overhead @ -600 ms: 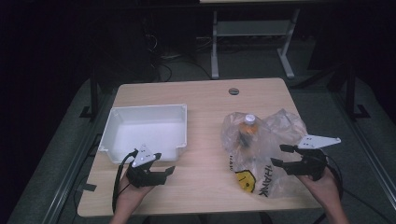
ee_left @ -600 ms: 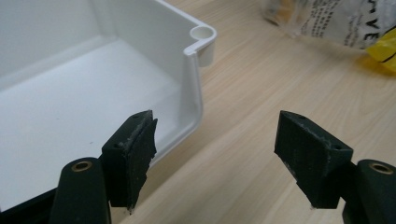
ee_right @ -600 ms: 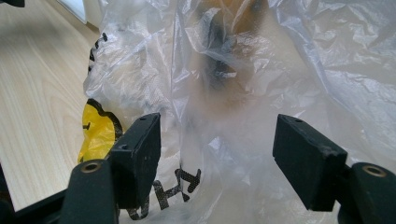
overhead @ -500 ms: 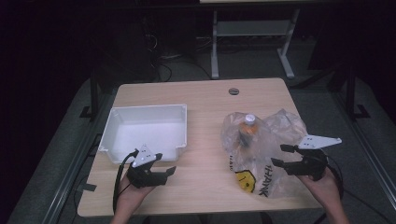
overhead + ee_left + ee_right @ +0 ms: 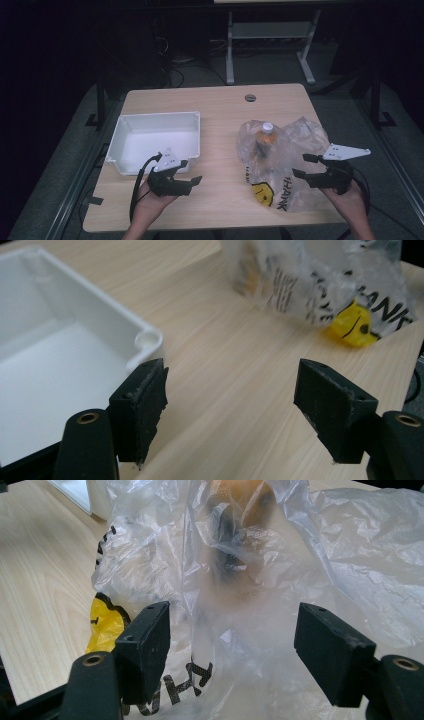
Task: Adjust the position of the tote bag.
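A clear plastic bag (image 5: 280, 160) with a yellow smiley and black lettering lies on the right half of the wooden table (image 5: 220, 107). Inside it is a bottle (image 5: 265, 139) with a white cap and orange contents, blurred through the bag (image 5: 240, 570) in the right gripper view. My right gripper (image 5: 304, 166) is open at the bag's right edge, jaws pointing into the plastic. My left gripper (image 5: 192, 172) is open over bare wood, just in front of the white bin (image 5: 116, 150). The left gripper view has the bin's corner (image 5: 147, 340) at left and the bag (image 5: 320, 280) ahead.
The white bin is empty and sits on the table's left half. A small round grommet (image 5: 250, 97) is set near the table's far edge. Beyond the table stand a dark floor and a metal frame (image 5: 270, 35). Cables trail from both grippers.
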